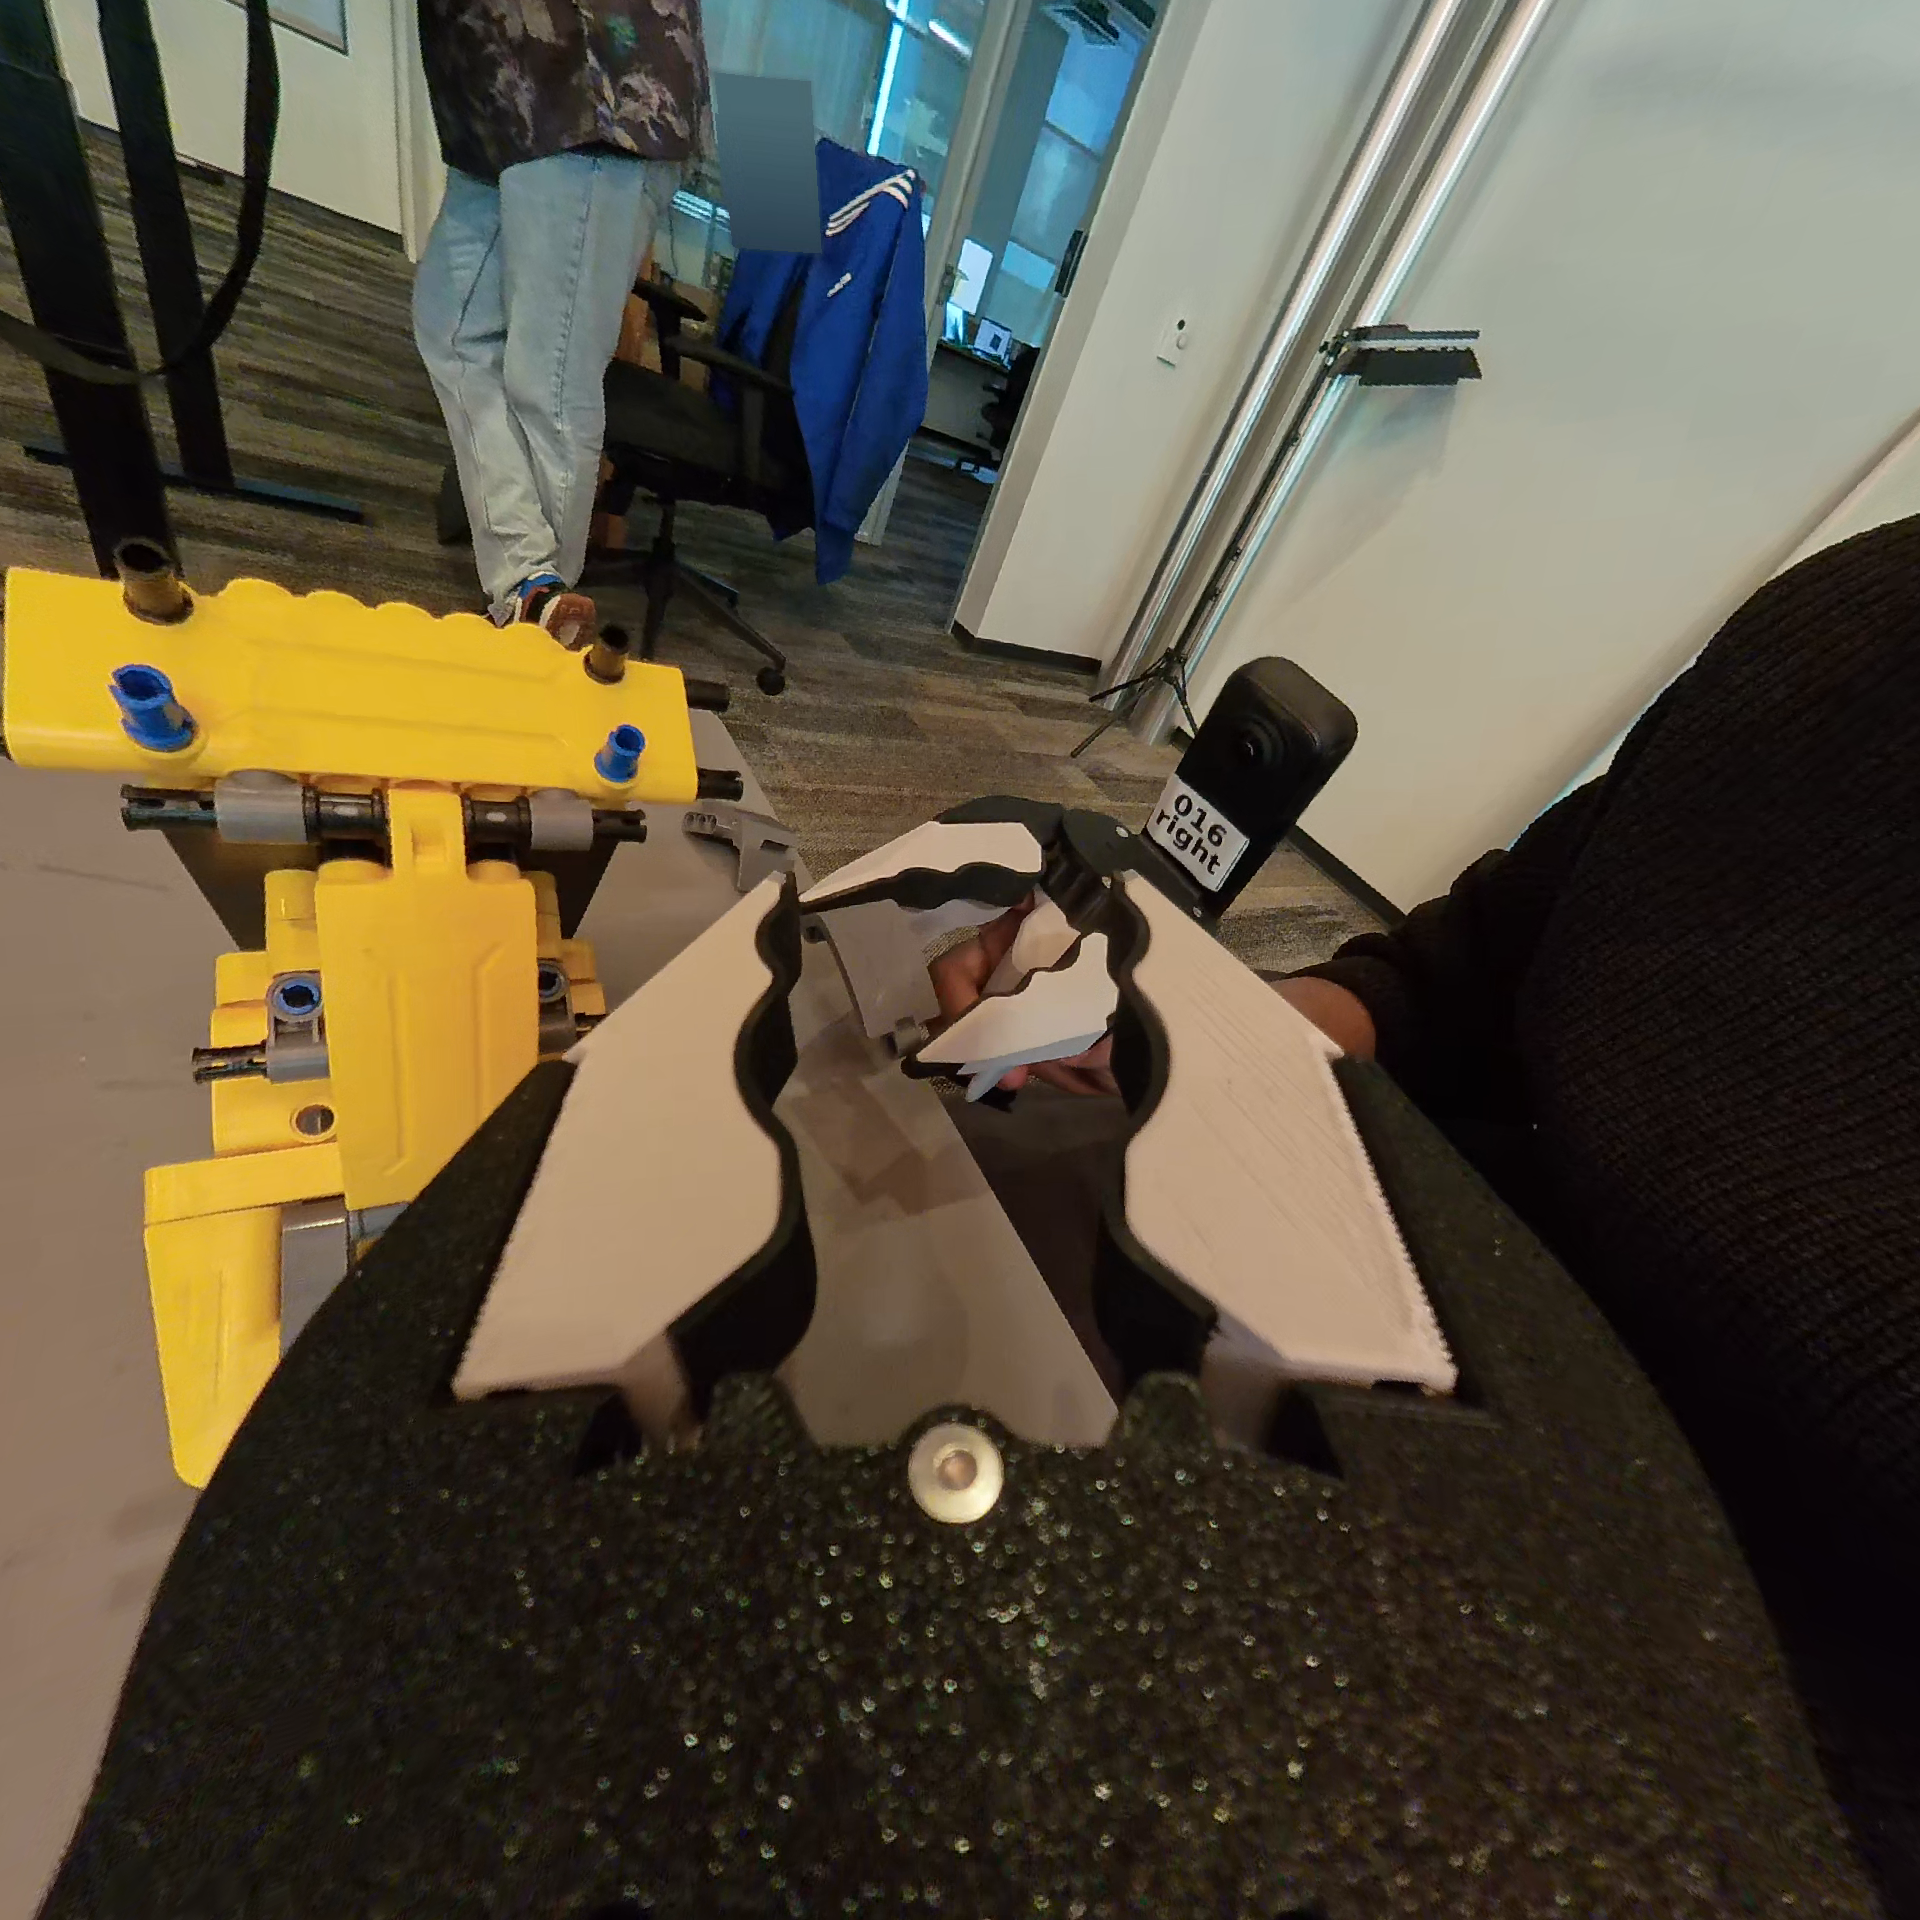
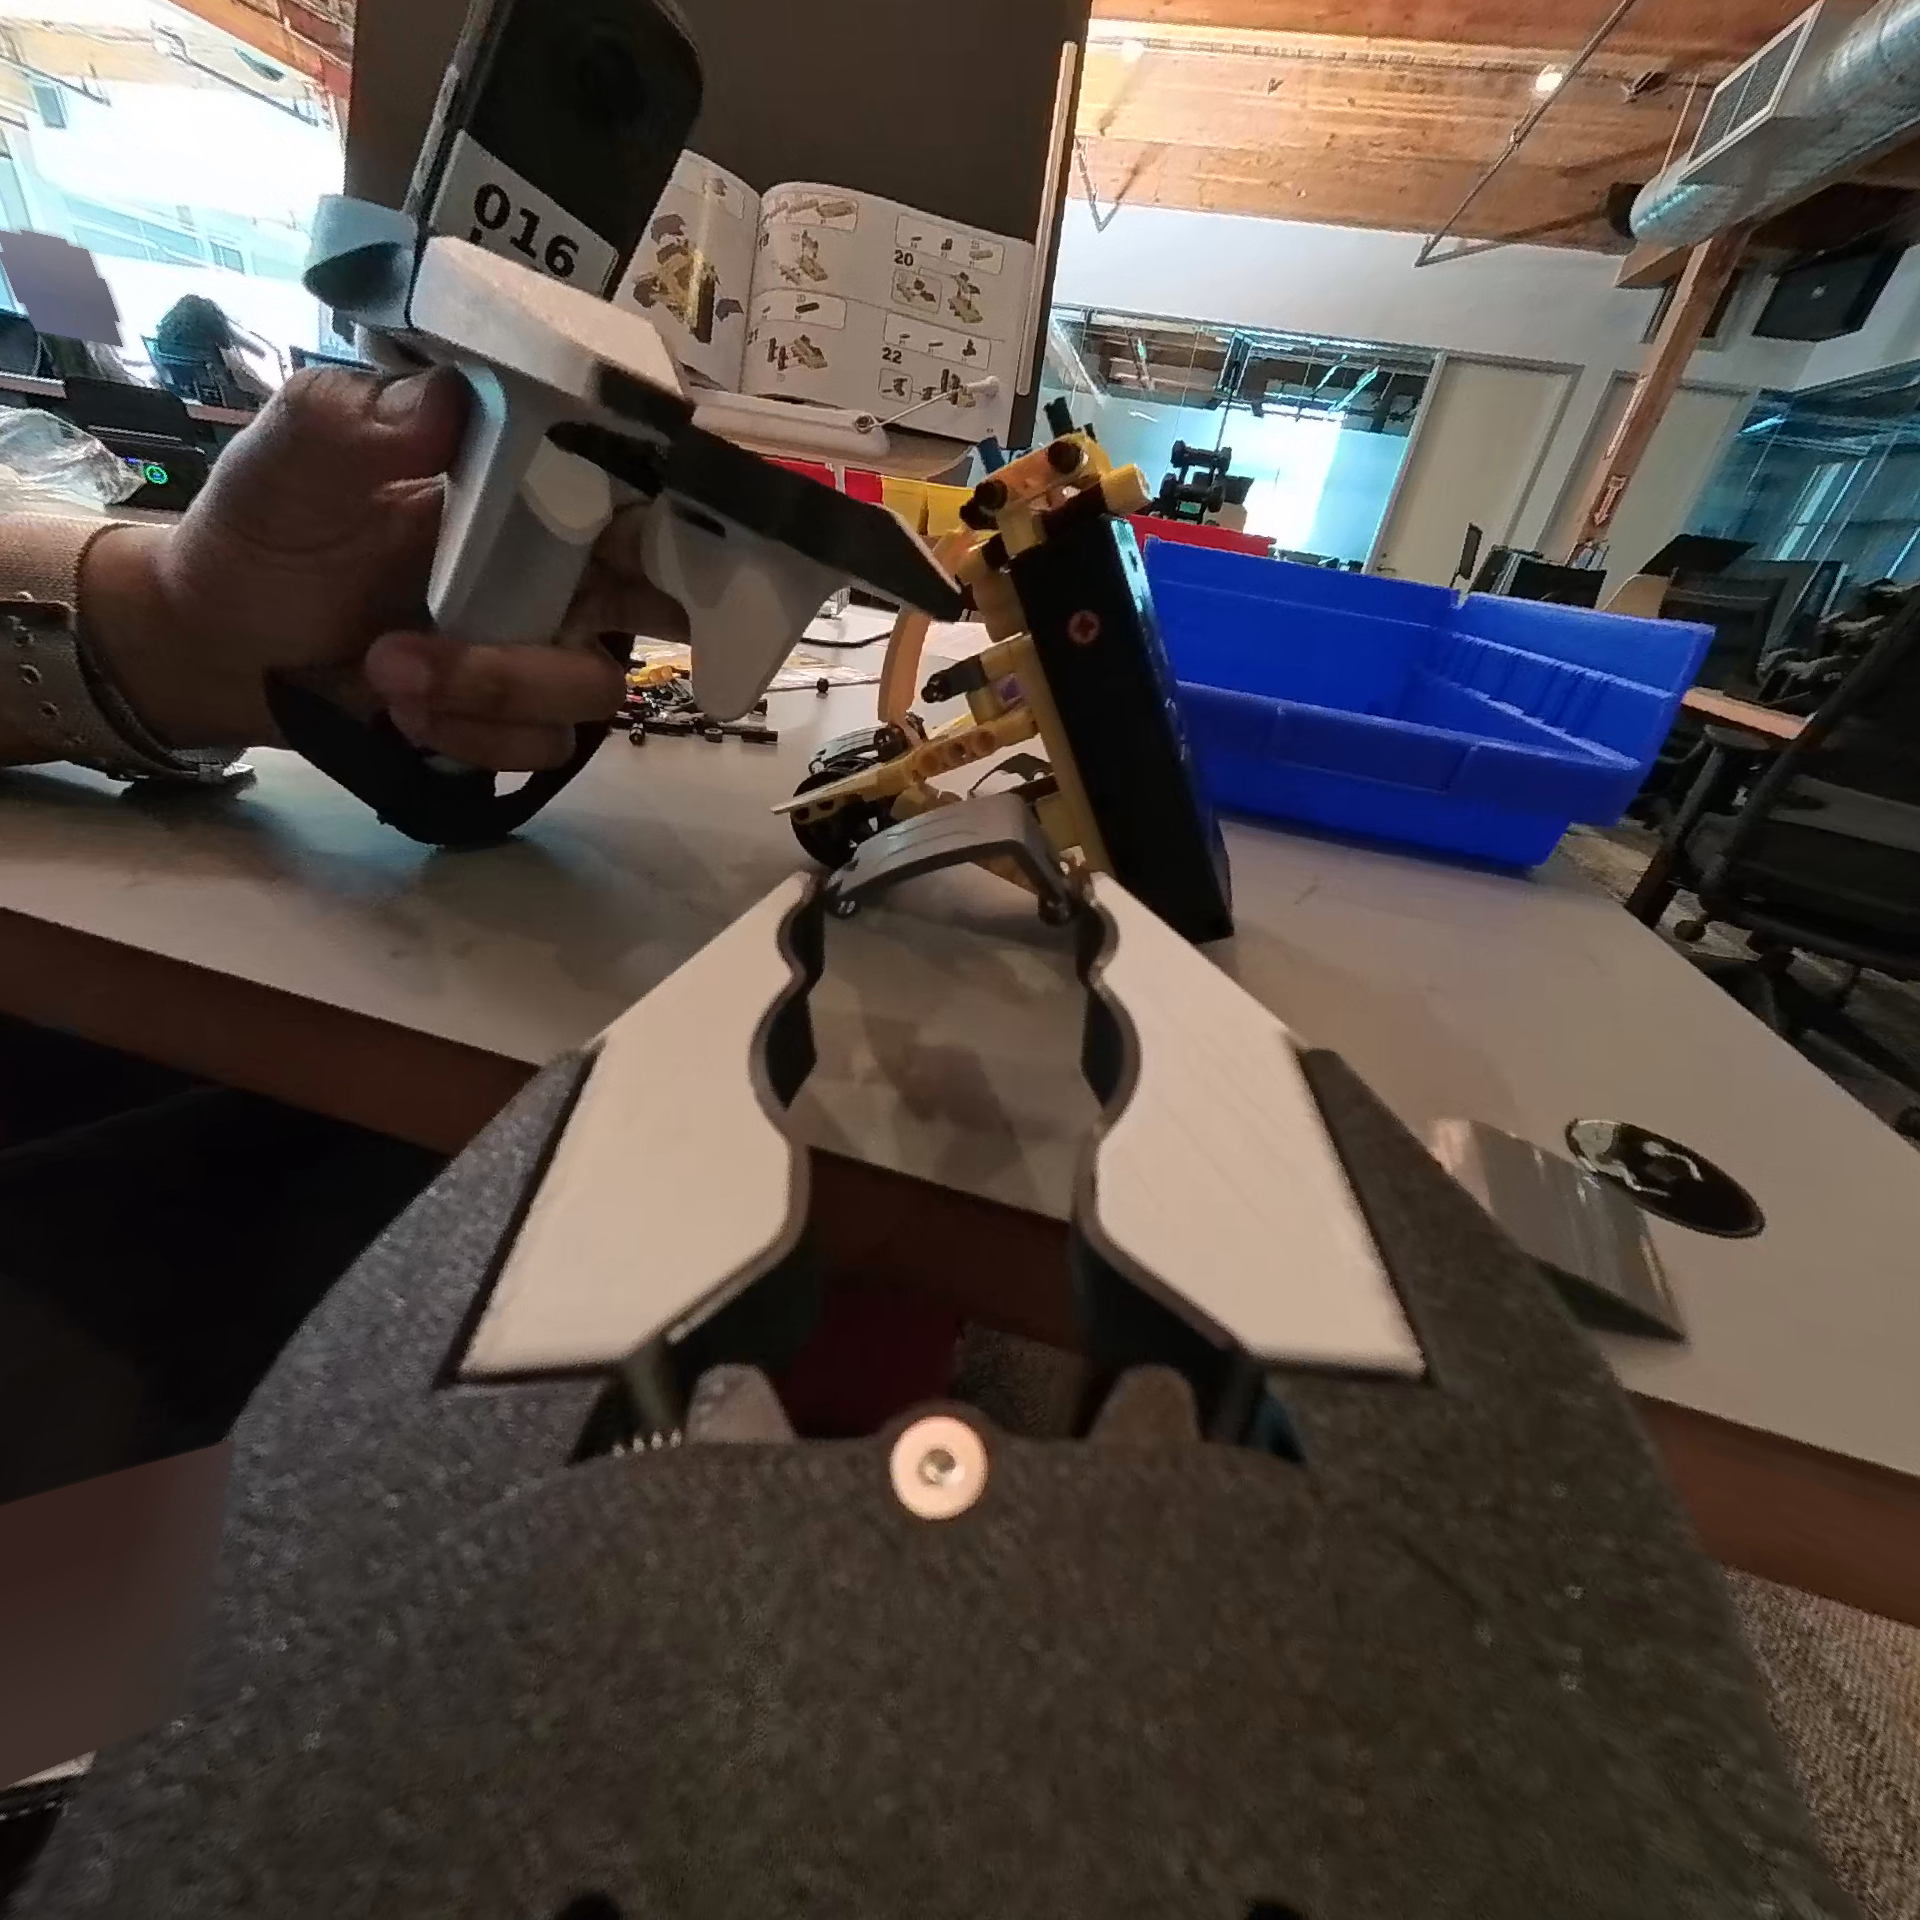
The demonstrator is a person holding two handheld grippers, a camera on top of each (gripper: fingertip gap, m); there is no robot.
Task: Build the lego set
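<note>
- Right wrist view: we are seeing the grey curved panel (image 2: 935, 836) being held just above the table (image 2: 416, 883), at the foot of the yellow brick-built model (image 2: 1023, 520), which is leaning beside it.
- The right gripper (image 2: 951, 894) is pinching that panel end to end. Its fingers are standing wide because the piece is spanning the whole gap between the tips.
- We judge this a slender hold: only the very tips are gripping, so a twist could spring the panel free.
- The left gripper (image 1: 956, 904) is carrying nothing. Its fingers are spread, and it is hanging just beside the model, pointing towards the right one.
- A hand (image 2: 343, 582) is wrapping the left gripper's white handle, with the wrist resting on the table.
- Small loose parts (image 2: 686, 717) are lying behind the model, near an open instruction booklet (image 2: 831, 281) propped upright.
- A blue bin (image 2: 1403, 707) is sitting to the model's right.
- In the left wrist view, a person (image 1: 520, 312) is standing well behind the table, by a chair draped with a blue jacket (image 1: 862, 343).
</note>
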